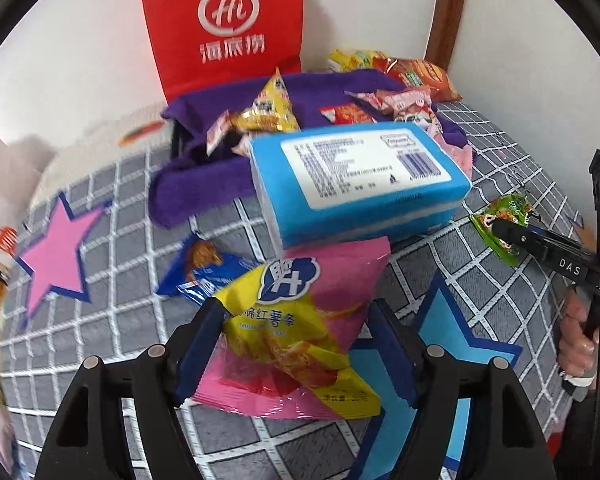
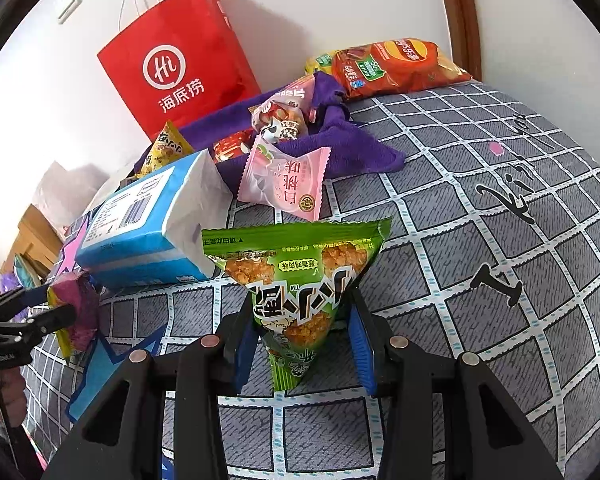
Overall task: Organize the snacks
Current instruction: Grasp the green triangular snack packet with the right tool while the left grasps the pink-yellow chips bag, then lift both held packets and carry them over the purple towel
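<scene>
The left gripper (image 1: pixel 296 344) stands partly open around a pink-and-yellow snack bag (image 1: pixel 300 332), its pads apparently not pressing. The right gripper (image 2: pixel 300 344) pinches a green triangular packet (image 2: pixel 300 280) between narrow jaws.

Red paper bag (image 1: pixel 224 28) with white handles and a white round logo, upright against the white wall (image 1: pixel 80 60) at 12 o'clock. Purple cloth (image 1: pixel 204 184) spread crumpled in front of it, just below. Blue and white tissue pack (image 1: pixel 356 184) at centre, lying label up on the grey checked bedsheet (image 1: pixel 112 312). Pink star print (image 1: pixel 56 248) at 9 o'clock. Brown wooden frame (image 1: pixel 448 8) at 1 o'clock.
</scene>
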Tool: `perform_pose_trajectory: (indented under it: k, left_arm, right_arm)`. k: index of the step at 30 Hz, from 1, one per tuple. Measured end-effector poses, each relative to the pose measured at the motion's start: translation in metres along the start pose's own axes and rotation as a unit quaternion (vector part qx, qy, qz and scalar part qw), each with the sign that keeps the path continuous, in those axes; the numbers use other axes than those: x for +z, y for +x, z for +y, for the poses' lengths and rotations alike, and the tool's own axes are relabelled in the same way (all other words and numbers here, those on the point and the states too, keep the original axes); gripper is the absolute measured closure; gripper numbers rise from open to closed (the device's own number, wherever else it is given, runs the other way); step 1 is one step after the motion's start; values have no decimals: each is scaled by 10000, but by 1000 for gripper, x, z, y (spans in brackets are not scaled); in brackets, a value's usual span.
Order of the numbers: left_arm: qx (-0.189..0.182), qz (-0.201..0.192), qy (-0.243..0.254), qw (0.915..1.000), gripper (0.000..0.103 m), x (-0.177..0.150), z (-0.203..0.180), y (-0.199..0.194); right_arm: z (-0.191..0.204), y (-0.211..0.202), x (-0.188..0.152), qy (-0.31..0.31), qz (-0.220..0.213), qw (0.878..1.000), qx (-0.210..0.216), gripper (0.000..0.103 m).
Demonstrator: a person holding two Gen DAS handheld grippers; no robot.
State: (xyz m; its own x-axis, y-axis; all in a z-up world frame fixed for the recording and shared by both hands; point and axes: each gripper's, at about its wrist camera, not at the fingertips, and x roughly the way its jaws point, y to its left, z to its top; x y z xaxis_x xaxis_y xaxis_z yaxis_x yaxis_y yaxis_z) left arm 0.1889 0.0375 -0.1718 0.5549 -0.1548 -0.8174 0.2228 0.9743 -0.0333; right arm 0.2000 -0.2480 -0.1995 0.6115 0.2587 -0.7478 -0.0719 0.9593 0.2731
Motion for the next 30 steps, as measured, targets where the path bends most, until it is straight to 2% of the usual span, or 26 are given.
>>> perform_pose_trajectory:
  k: [2, 8, 12, 21, 23, 26, 30]
  left_arm:
    - [-135, 96, -175, 9997, 28, -1, 6, 6]
    - [-455, 124, -572, 9972, 39, -6, 18, -2]
    - [-756, 163, -662, 9948, 40, -9, 16, -14]
    - [-959, -86, -641, 9933, 40, 3, 15, -51]
    - [-955, -169, -630, 9933, 40, 7, 16, -57]
    - [-1035, -263, -629, 9923, 40, 16, 17, -63]
    - [-1131, -391, -658, 9906, 40, 31, 21, -69]
  right_arm:
    - [0, 0, 0, 13, 1, 10000, 13, 62]
    - [1, 0, 0, -22, 6, 10000, -34, 62]
    - [1, 0, 0, -26, 9, 10000, -32, 61]
    - [2, -4, -1, -122, 43, 9999, 81, 68]
    - [4, -9, -2, -140, 84, 9999, 47, 69]
    - [8, -27, 6, -47, 7, 9996, 275, 69]
    - [25, -61, 31, -265, -343, 9987, 282, 69]
